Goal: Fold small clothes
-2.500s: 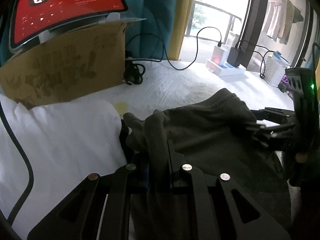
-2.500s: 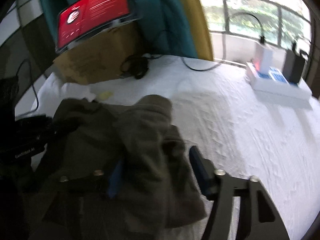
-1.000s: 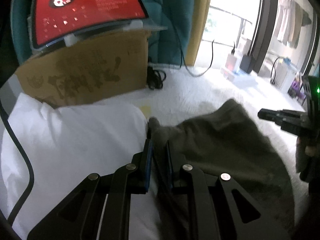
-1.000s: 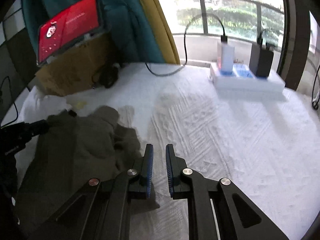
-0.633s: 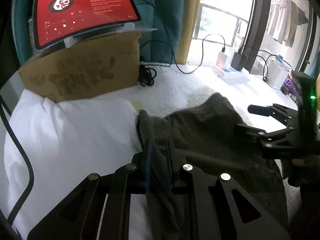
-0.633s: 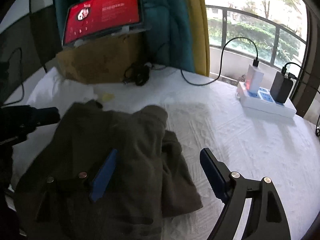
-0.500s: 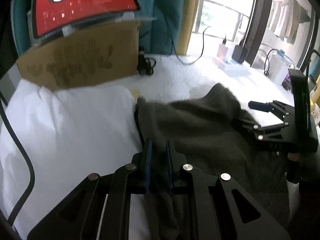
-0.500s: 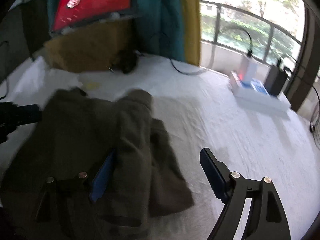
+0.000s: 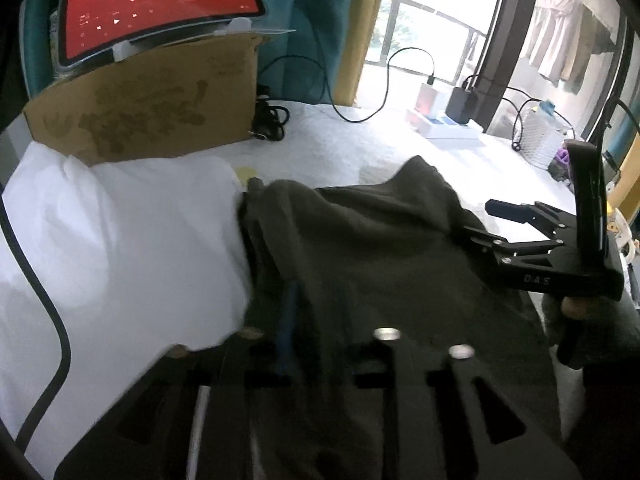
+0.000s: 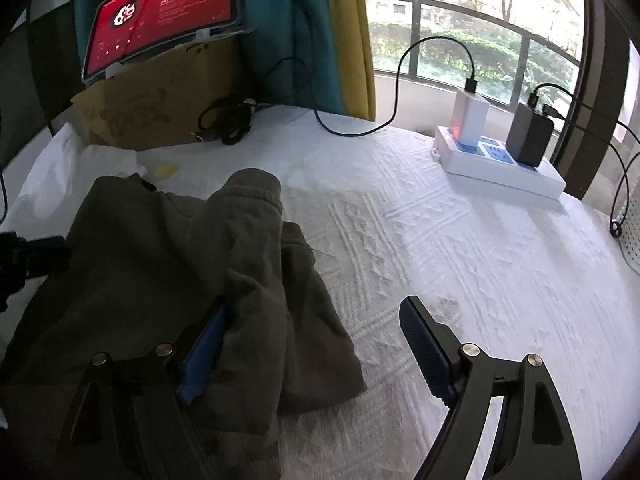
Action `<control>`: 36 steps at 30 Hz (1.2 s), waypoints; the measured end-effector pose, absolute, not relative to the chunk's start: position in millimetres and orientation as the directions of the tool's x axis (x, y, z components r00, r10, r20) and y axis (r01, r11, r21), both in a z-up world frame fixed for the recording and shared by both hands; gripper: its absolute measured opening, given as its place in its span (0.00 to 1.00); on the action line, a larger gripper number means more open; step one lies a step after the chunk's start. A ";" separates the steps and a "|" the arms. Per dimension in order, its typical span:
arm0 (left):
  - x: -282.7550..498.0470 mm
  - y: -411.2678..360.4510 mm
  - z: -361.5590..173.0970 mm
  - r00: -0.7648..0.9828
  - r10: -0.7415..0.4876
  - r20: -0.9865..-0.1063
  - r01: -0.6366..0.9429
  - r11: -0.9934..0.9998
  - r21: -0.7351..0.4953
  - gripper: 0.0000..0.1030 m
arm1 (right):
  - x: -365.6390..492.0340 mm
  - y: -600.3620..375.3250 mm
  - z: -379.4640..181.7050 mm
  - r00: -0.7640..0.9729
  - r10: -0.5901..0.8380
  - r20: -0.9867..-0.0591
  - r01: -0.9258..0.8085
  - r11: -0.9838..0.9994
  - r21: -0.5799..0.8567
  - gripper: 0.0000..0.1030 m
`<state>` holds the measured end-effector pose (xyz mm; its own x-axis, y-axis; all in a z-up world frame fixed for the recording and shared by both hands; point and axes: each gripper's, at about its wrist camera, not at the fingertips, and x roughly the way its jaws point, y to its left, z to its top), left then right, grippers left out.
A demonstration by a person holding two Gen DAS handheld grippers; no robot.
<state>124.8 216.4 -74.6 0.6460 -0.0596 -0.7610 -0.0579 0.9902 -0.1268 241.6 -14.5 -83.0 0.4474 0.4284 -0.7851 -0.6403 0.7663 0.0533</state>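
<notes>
Fabric lay folded on the white textured bedcover (image 10: 460,248): the dark olive garment (image 10: 160,264) sat toward the cover's left side, one edge against a white pillow (image 9: 120,248), with a cuffed leg or sleeve doubled over its top. It seemed set there so that both tools could work it from the near edge.

The right gripper (image 10: 312,344) stood wide apart, its left pad tucked against a fold of cloth and its right pad over bare cover, pressing nothing (released, then, probably to reach for a fresh hold). The left gripper (image 9: 320,344) had just been opening; cloth ran between its jaws, and blur hid whether the pads pinched it, so I could not tell its hold.

As for direction, the garment's long axis ran from the near edge away toward the cardboard box (image 10: 160,100) and the red-screened tablet (image 10: 160,16), the cuffed end pointing that way, slightly to the right.
</notes>
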 end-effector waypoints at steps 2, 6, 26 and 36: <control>121.7 213.6 -74.1 0.649 -0.061 -0.759 -0.058 0.990 -0.129 0.39 | 238.3 -17.9 -80.0 0.453 0.431 -0.781 -0.641 0.765 0.051 0.83; 116.5 204.8 -73.0 0.647 -0.057 -0.761 -0.054 0.991 -0.120 0.39 | 231.0 -25.9 -73.3 0.465 0.434 -0.772 -0.641 0.767 0.045 0.83; 75.3 158.8 -77.8 0.648 -0.057 -0.760 -0.047 0.992 -0.115 0.39 | 181.3 -77.9 -64.3 0.484 0.437 -0.758 -0.620 0.783 0.055 0.83; 59.0 126.1 -82.3 0.646 -0.065 -0.760 -0.031 0.993 -0.112 0.39 | 149.3 -108.0 -60.7 0.489 0.426 -0.761 -0.612 0.790 0.050 0.83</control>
